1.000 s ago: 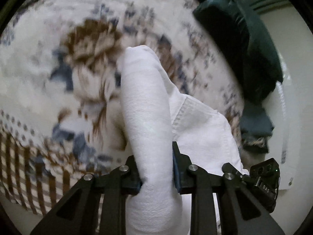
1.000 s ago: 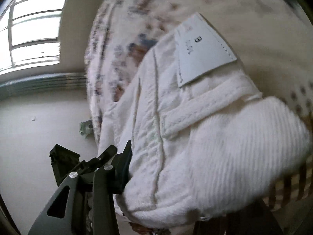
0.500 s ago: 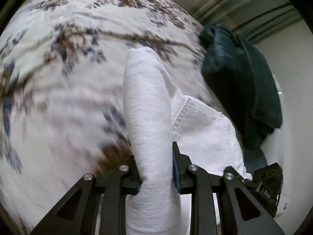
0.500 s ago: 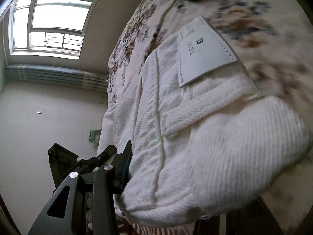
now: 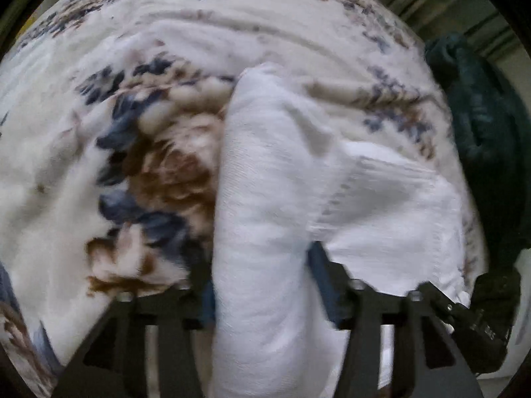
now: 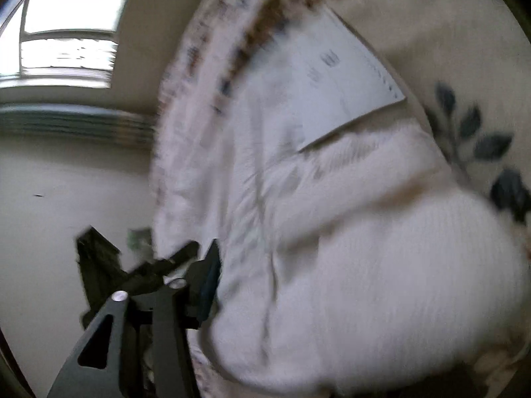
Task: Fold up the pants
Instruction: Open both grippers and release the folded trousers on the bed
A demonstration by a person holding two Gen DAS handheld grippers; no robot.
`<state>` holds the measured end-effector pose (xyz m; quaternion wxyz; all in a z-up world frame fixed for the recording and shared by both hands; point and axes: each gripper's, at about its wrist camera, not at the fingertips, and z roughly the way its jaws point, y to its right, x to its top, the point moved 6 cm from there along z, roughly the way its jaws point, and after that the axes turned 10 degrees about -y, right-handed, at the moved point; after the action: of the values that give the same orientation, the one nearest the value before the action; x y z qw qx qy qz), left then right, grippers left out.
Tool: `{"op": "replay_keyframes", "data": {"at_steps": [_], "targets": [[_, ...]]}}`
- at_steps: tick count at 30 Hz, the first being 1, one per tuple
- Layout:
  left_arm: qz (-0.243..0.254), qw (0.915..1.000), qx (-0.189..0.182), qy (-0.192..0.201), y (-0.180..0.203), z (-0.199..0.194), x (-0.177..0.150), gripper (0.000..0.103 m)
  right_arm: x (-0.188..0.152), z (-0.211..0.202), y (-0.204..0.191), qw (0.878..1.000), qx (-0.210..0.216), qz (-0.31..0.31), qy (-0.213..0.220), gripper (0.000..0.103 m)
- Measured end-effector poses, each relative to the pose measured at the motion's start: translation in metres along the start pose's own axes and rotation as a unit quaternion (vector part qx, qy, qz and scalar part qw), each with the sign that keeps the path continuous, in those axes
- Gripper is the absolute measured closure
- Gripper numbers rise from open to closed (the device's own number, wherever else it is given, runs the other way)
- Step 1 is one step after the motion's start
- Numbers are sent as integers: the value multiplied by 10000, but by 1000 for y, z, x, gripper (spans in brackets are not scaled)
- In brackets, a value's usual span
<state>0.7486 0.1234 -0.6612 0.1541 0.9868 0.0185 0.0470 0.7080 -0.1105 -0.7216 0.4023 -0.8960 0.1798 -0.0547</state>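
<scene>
Pants [image 5: 265, 199], white and thick, are bunched up in the air over the flowered bed [image 5: 99, 66], so the fold looks to be in mid-carry, not laid down. Left gripper [image 5: 262, 285] has its jaws pinching a fat roll of the cloth, which runs straight up between them and bulges past both sides; a hemmed flap hangs off to the right of it, toward the dark green bundle [image 5: 481, 139] at the bed's far edge. On the other side, the right gripper [image 6: 298, 285] shows only one jaw pressed against the waistband end, the paper tag [image 6: 345, 83] sitting above; the other jaw is buried under the cloth, so I cannot tell how it stands, though it seems to grip. Left to do, I'd judge: lay it flat and smooth it.
</scene>
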Motion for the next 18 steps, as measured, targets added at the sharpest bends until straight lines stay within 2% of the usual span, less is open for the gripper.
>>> {"op": "replay_keyframes", "data": {"at_steps": [4,5,6,7,10,12,15,18], "targets": [[61,9978,634,185,3,-18,-22,23,-14,-6,6,9986,-495,-40,-199,24],[69,9963,832,220,2,-23,-25,19,-18,-11,2,9961,-849,-170,-191,16],[84,9953,939,228,1,-25,-27,8,-22,-17,-4,9907,-1300,-353,-171,10],[138,9934,1113,237,6,-31,-36,4,-27,-23,-10,9830,-1749,-538,-127,9],[207,9873,1549,290,8,-42,-44,4,-30,-36,-30,9576,-2742,-881,-17,7],[236,9832,1774,345,12,-52,-51,4,-33,-53,-45,9287,-3483,-1245,273,7],[236,9825,1809,381,21,-67,-58,4,-36,-76,-61,9055,-3949,-1472,484,7],[231,9831,1773,389,31,-83,-64,4,-39,-97,-82,8981,-4078,-1535,597,7]]}}
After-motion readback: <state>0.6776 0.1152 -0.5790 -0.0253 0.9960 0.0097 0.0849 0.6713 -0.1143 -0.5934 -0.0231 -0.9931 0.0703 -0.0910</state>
